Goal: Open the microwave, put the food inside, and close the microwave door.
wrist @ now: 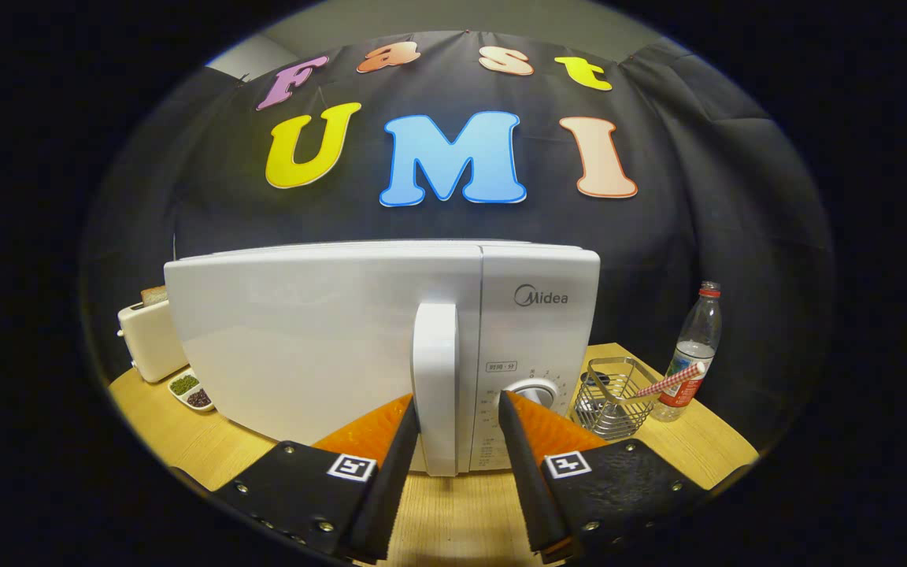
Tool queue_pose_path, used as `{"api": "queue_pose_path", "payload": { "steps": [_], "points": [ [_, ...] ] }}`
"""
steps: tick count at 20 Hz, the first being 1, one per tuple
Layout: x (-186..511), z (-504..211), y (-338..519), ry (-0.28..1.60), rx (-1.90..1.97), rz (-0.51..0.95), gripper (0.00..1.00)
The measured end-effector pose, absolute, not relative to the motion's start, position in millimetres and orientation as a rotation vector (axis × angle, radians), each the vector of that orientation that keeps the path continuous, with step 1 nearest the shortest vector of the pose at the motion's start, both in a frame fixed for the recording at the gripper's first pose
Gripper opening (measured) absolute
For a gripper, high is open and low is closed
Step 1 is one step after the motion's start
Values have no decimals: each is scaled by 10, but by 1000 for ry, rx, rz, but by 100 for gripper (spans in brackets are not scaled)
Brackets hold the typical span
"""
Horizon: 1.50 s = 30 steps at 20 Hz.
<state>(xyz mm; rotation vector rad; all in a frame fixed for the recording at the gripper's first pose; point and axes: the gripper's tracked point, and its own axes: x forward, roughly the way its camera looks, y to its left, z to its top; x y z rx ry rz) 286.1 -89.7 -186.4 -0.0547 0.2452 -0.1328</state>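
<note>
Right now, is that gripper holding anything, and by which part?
Nothing is clearly held. The gripper is open, its fingers either side of the white microwave's vertical door handle; the right finger stands apart.

Could not tell whether the fingers (410,441) pressed on the microwave's door handle (434,386) or merely flanked it, since the contact faces were turned away; gripper (457,403) bodies were cut off low down. Hid the lower part of the handle's left edge and part of the dial (534,391) behind the fingertips. Saw nothing of the microwave (327,339) interior (door closed, opaque). Could not read the small print on the control panel (536,346). Lost most of the toaster (150,339) behind the microwave's left corner, along with part of the small two-part dish (190,390). Could not identify the dark contents of the wire basket (611,398), nor the bottle (690,354) label.
</note>
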Motion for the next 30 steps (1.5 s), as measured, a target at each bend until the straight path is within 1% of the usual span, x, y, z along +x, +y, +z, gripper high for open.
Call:
{"api": "queue_pose_path", "payload": {
  "steps": [1, 3, 4, 5, 6, 8, 9, 11, 12, 17, 19, 22, 27, 30],
  "points": [
    [2867, -1865, -857, 241, -56, -119, 61],
    [2874, -1871, -853, 251, -55, -115, 61],
    [2890, -1877, -829, 262, -50, -110, 39],
    [2913, -1885, -797, 265, -53, -113, 31],
    [2906, -1906, -824, 265, -60, -117, 26],
    [2842, -1888, -810, 269, -60, -110, 25],
    [2866, -1911, -793, 272, -49, -97, 18],
    [2861, -1913, -779, 284, 13, -57, 18],
    [2857, -1898, -771, 286, 47, -30, 13],
    [2774, -1885, -727, 313, 92, 63, 13],
    [2687, -1883, -702, 315, 22, 69, 12],
    [2386, -1910, -579, 350, 23, 65, 12],
    [1729, -1916, -122, 383, 1, 238, 12],
    [1421, -1903, 174, 373, -20, 302, 12]
  ]
}}
